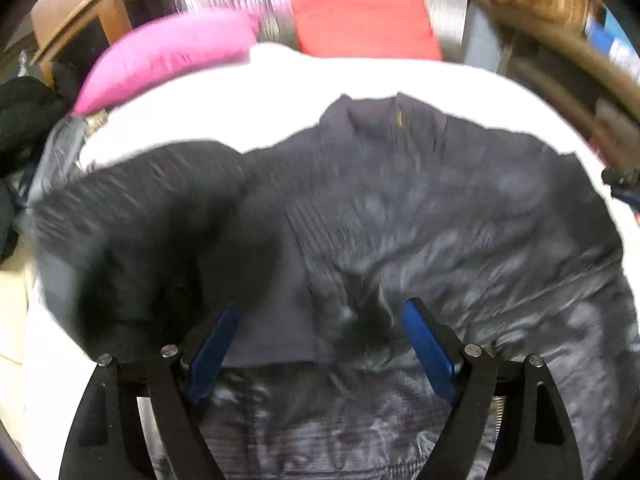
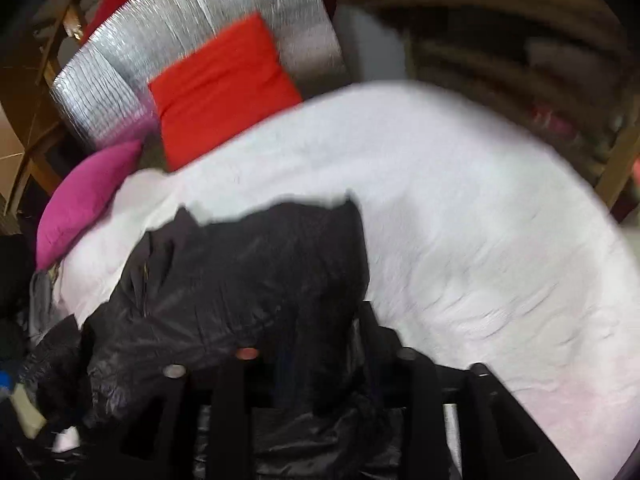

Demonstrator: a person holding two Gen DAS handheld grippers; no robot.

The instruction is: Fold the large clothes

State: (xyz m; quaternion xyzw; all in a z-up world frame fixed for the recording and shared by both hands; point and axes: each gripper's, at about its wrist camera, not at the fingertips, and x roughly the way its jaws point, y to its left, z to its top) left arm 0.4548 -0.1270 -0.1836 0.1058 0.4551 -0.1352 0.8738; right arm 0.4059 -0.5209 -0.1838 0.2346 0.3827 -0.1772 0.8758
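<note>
A large dark padded jacket [image 1: 440, 208] lies spread front-up on a white bed [image 1: 280, 92], collar and zip toward the pillows. The left sleeve side is folded over in a dark bunch. My left gripper [image 1: 324, 308] hovers over the hem, its blue pads [image 1: 428, 344] wide apart and open with only flat fabric below. In the blurred right wrist view the jacket [image 2: 240, 280] is bunched at the bed's near left. My right gripper [image 2: 308, 336] stands over its right edge, jaws apart and open, with dark fabric lying between the black fingers [image 2: 416, 400].
A pink pillow [image 1: 168, 52] and a red cushion [image 1: 360, 16] rest at the head of the bed against a silver quilted panel [image 2: 180, 20]. Wooden furniture [image 1: 80, 12] and a heap of dark clothes [image 1: 24, 120] stand left. Bare white sheet [image 2: 480, 220] stretches to the right.
</note>
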